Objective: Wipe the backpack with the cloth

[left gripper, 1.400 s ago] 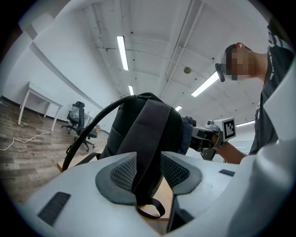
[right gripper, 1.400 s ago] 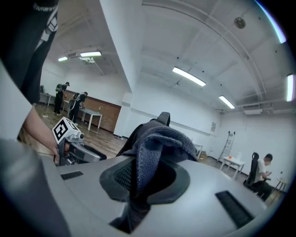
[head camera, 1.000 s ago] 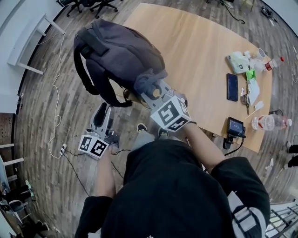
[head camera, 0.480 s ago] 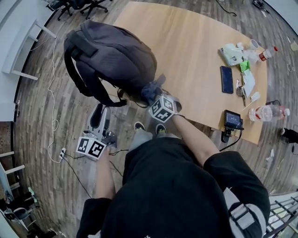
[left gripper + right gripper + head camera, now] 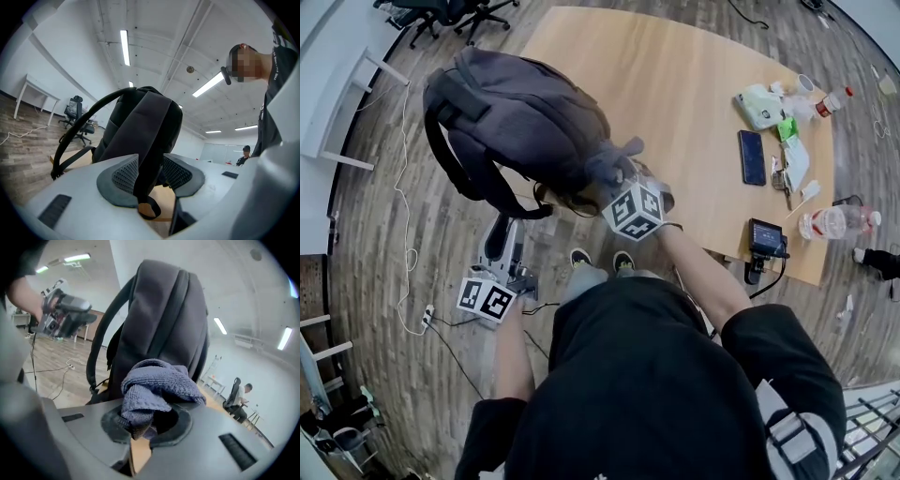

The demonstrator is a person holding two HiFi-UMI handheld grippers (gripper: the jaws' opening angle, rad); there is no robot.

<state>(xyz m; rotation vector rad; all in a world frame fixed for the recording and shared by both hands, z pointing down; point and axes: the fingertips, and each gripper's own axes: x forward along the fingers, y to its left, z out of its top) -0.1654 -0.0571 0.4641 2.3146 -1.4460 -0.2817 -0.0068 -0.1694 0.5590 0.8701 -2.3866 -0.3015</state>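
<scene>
Table: light wood | floor: grey planks | backpack at corner

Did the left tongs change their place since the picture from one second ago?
No. The left tongs stay at the same spot beside the white socket strip, and they are shut on the backpack strap.

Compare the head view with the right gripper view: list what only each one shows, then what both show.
Head view only: a phone and a water bottle on the table. Right gripper view only: a seated person far behind, and the jaws pinching the cloth. Both: the backpack, the cloth, the right gripper.
</scene>
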